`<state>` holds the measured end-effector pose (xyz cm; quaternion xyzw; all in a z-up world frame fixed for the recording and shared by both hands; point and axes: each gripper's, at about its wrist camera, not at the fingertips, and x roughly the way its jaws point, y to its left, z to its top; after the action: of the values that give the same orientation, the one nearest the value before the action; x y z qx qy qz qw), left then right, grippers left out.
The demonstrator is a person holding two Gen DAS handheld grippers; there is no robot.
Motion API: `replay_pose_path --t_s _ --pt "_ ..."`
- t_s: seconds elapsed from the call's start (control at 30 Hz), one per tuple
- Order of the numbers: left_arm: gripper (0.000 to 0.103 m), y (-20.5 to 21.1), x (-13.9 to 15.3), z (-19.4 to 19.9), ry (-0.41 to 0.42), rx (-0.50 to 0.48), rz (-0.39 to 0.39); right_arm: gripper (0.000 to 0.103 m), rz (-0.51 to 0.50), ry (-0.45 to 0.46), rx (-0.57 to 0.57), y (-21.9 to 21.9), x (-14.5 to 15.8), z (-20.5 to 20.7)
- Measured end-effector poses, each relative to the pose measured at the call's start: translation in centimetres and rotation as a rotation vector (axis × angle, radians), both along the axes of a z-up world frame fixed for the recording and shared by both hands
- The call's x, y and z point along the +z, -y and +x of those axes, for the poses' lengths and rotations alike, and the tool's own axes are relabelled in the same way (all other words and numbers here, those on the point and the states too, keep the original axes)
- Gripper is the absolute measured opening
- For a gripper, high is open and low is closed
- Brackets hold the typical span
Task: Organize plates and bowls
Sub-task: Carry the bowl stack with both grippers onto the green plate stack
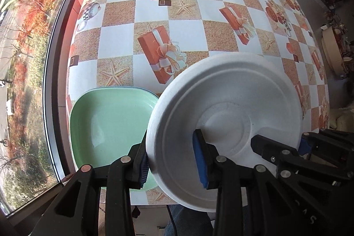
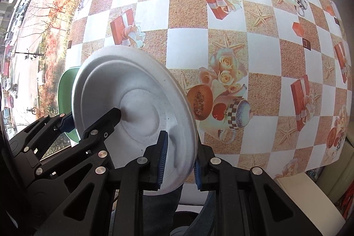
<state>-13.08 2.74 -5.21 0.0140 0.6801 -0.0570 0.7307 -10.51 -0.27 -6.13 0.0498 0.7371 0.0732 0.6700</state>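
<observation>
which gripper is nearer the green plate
Left. The left gripper grips the white plate's rim on the side right above the green plate. The right gripper grips the white plate's opposite rim, the white plate lying between it and the green one.

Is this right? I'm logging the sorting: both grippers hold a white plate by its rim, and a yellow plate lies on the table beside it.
No: a green plate, not a yellow one, lies on the table, as the left wrist view shows. Left gripper and right gripper do hold the white plate.
</observation>
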Motion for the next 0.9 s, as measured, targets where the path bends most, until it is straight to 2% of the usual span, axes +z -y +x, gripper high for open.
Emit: replay_pose_path --t_s 0.2,0.3,0.57,0.9 --pt "0.038 -4.0 1.0 -0.2 0.008 0.115 0.021 0.023 0.021 0.020 0.090 -4.1 0.7 2.1" --pt "0.038 -6.1 1.1 -0.6 0.007 0.167 0.036 0.023 0.039 0.020 0.132 -6.0 0.7 1.9" --pt "0.038 -10.8 -0.1 -1.6 -0.030 0.284 0.071 0.023 0.081 0.008 0.245 -11.3 -1.3 1.6" --pt "0.038 -12.8 -2.9 -1.8 -0.066 0.310 0.076 0.023 0.097 -0.016 0.290 -14.7 -4.8 2.0"
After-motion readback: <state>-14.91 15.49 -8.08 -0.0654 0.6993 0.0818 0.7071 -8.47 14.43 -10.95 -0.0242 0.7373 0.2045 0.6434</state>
